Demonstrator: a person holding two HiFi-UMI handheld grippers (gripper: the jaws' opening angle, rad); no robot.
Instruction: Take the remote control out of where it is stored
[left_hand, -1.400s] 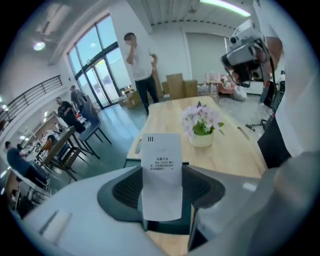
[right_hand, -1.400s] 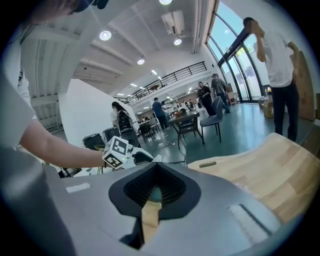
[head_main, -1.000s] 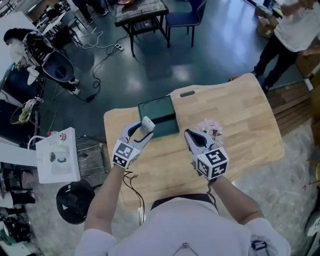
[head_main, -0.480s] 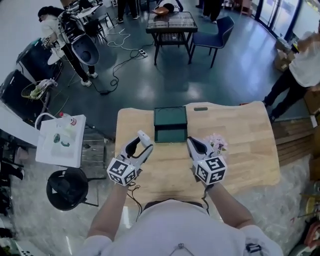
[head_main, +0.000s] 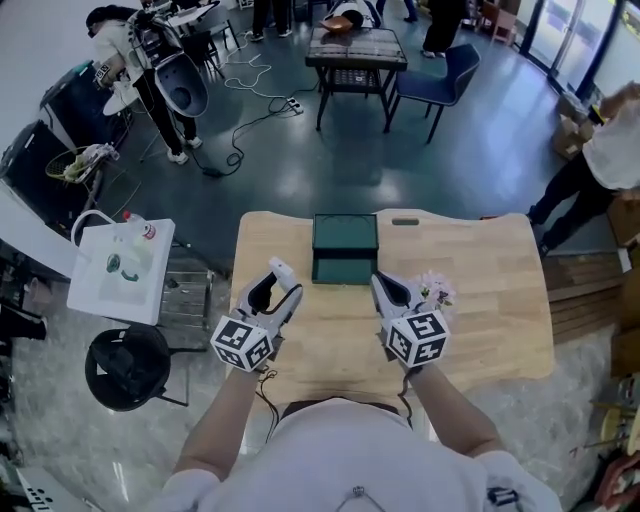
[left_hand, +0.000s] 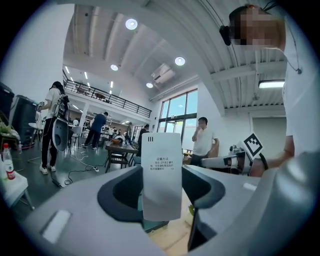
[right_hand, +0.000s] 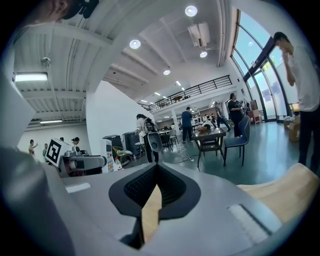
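Observation:
A white remote control (left_hand: 161, 175) stands upright between the jaws of my left gripper (head_main: 272, 290), which is shut on it; its tip (head_main: 281, 268) pokes out toward the box. A dark green box (head_main: 345, 248) stands open at the far middle of the wooden table (head_main: 490, 310), a short way beyond both grippers. My right gripper (head_main: 385, 290) hovers over the table beside the left one, just near of the box's right corner. In the right gripper view its jaws (right_hand: 152, 200) are together with nothing held.
A small bunch of pink flowers (head_main: 436, 292) lies right of the right gripper. A small green piece (head_main: 405, 221) sits near the table's far edge. Left of the table stand a white cart (head_main: 120, 270) and a black stool (head_main: 125, 365). People stand about the room.
My left gripper has drawn back from the box toward me with the remote in it. The right gripper has barely moved. The head view has shifted.

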